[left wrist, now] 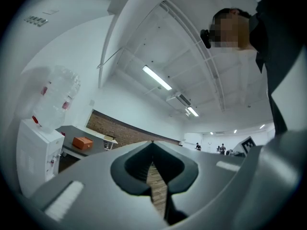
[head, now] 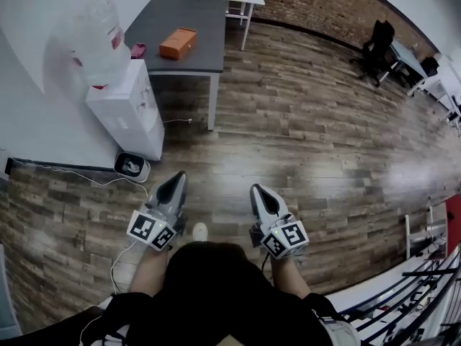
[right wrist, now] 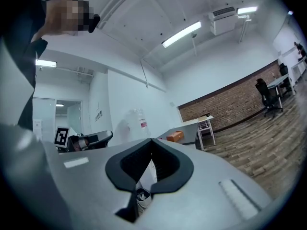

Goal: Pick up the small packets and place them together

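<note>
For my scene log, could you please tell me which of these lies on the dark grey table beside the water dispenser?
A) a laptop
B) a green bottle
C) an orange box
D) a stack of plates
C: the head view shows an orange box lying flat on the grey table.

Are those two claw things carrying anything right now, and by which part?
Nothing is held. The left gripper and the right gripper are both shut, with nothing caught in either one.

far people (left wrist: 220, 148): too small to tell | red thing (head: 454, 218): cut off at edge | water bottle (head: 97, 38): blurry
</note>
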### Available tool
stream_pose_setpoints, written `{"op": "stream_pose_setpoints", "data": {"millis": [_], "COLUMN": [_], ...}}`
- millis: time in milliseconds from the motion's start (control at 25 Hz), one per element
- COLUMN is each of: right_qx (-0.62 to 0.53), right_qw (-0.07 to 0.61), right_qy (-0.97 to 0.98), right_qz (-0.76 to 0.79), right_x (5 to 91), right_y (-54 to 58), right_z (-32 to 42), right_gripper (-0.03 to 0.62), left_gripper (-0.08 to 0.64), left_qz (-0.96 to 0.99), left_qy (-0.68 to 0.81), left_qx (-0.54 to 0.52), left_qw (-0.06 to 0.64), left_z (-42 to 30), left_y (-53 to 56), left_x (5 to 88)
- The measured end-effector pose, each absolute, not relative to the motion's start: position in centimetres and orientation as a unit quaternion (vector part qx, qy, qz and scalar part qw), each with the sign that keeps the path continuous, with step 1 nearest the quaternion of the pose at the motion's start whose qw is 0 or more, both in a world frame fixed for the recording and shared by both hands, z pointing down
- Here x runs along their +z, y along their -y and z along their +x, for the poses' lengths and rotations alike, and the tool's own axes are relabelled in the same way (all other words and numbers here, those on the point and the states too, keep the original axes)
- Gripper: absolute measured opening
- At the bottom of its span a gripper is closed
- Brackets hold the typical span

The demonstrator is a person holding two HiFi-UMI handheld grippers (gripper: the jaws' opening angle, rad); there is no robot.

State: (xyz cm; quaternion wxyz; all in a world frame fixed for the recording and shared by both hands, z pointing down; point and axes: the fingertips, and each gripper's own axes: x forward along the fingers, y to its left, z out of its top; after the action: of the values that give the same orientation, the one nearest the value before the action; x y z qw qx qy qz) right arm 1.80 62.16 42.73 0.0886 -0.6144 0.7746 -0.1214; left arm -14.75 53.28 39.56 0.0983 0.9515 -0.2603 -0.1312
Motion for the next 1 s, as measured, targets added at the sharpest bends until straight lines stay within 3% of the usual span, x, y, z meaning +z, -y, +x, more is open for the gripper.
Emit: {"op": "stream_pose_setpoints", "data": {"millis": [480,1000], "right_qx": [-0.149,-0.160], "right_qw": [0.070,0.069], "right_qy": [-0.804,-0.811], "right_qz": [-0.572,-0.558], "right_x": [43.6,44.9], "right_y": [-50.5,-40.9], "right_z": [-2.1,2.9], "right_gripper": [0.002,0.002], "left_gripper": [0.000,0.000], "left_qz": [0.937,0.924], "left_qy": [0.295,0.341], "left_qx": [-0.133,-0.123], "left_qw": [0.131,0.125], "left_z": [-19.1,-16.7], "left_y": [-44.3,-36.0], "left_x": [41.0,42.2]}}
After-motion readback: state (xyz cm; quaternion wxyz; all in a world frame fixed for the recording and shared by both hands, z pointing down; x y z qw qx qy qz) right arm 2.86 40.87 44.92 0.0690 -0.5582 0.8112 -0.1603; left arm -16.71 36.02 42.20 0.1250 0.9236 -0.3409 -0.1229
